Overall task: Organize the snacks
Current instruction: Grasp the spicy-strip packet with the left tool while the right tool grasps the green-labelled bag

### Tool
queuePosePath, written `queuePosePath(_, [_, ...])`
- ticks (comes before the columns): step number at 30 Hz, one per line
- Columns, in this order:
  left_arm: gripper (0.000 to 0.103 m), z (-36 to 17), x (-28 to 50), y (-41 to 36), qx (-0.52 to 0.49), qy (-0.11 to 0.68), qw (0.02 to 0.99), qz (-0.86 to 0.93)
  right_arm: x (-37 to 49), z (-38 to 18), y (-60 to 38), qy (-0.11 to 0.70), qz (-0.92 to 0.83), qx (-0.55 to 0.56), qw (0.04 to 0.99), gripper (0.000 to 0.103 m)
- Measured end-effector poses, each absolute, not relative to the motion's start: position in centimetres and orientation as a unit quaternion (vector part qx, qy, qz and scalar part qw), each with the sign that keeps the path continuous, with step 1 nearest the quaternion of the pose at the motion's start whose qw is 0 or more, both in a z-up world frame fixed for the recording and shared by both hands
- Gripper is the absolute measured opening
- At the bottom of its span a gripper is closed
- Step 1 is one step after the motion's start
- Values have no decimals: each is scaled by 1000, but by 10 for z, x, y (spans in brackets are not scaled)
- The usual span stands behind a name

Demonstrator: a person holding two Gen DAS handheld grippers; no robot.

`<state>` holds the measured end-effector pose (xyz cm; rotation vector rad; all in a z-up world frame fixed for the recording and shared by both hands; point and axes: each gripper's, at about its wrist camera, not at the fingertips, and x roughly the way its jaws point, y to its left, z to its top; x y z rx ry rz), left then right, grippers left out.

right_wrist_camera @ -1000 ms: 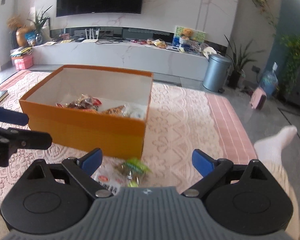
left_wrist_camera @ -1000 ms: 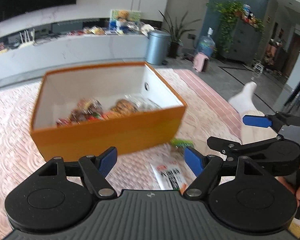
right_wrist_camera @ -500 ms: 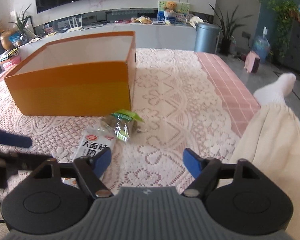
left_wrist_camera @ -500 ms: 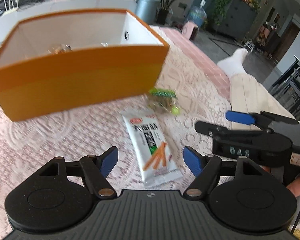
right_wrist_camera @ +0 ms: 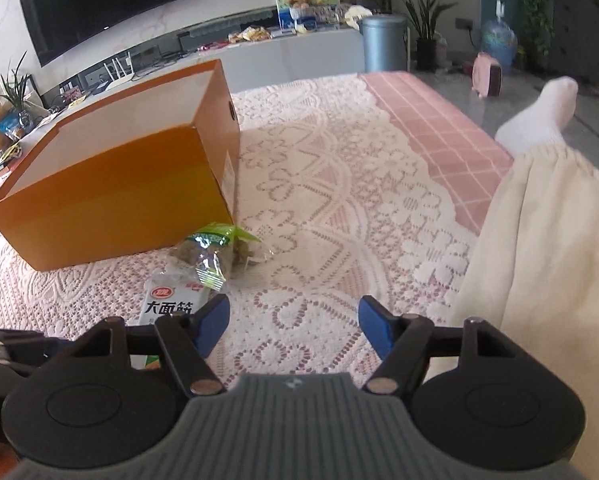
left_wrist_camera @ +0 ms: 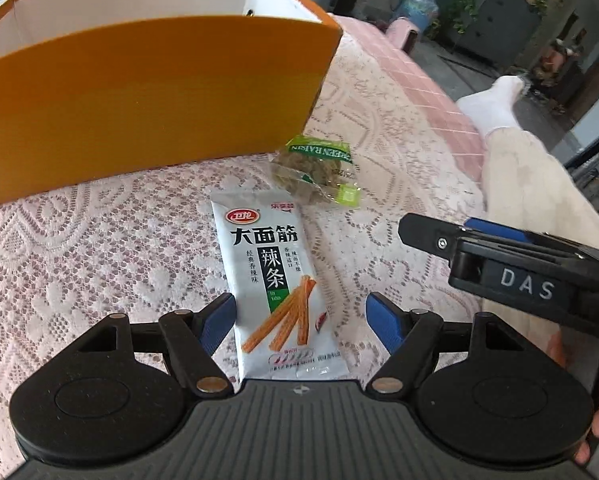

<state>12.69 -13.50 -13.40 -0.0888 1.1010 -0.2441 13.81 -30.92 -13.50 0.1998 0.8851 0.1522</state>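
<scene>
Left gripper (left_wrist_camera: 299, 316) fingers stood apart, straddling the near end of the flat, glossy white snack packet (left_wrist_camera: 277, 284). Right gripper (right_wrist_camera: 293, 320) fingers apart, empty, over lace cloth (right_wrist_camera: 339, 208). Crinkly clear raisin bag (left_wrist_camera: 319, 176) lay beyond the packet's far end; orange cardboard box (left_wrist_camera: 139, 92) farther ahead. Risk: the slick, thin packet could slide or buckle on the bumpy lace if pinched shallowly.
</scene>
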Motion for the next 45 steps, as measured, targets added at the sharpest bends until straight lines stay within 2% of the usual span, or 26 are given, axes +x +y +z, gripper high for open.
queuePosePath(6, [89, -140, 132, -149, -11, 520, 850, -87, 143, -140, -308, 432, 81, 101, 893, 70])
queuePosePath(9, [78, -144, 132, -150, 7, 518, 853, -73, 145, -141, -307, 432, 83, 99, 893, 70])
queuePosePath(11, [61, -144, 132, -150, 23, 509, 858, -67, 145, -141, -307, 431, 84, 99, 893, 70])
queuePosePath(18, [55, -136, 124, -130, 16, 501, 861, -81, 146, -141, -300, 425, 92, 80, 897, 70])
queuePosePath(27, [54, -119, 116, -76, 19, 476, 878, -42, 152, -138, -274, 415, 129, 53, 899, 70])
queuePosePath(30, [54, -118, 118, -65, 7, 478, 878, -39, 160, -137, -262, 412, 138, 49, 899, 75])
queuePosePath(37, [55, -125, 113, -63, 22, 481, 875, -43, 189, -145, -248, 435, 135, 90, 886, 75])
queuePosePath(40, [60, -125, 113, -59, 4, 482, 875, -43, 197, -152, -250, 442, 130, 112, 881, 73])
queuePosePath(45, [80, -127, 120, -65, -14, 477, 878, -39, 209, -159, -252, 442, 139, 139, 875, 70])
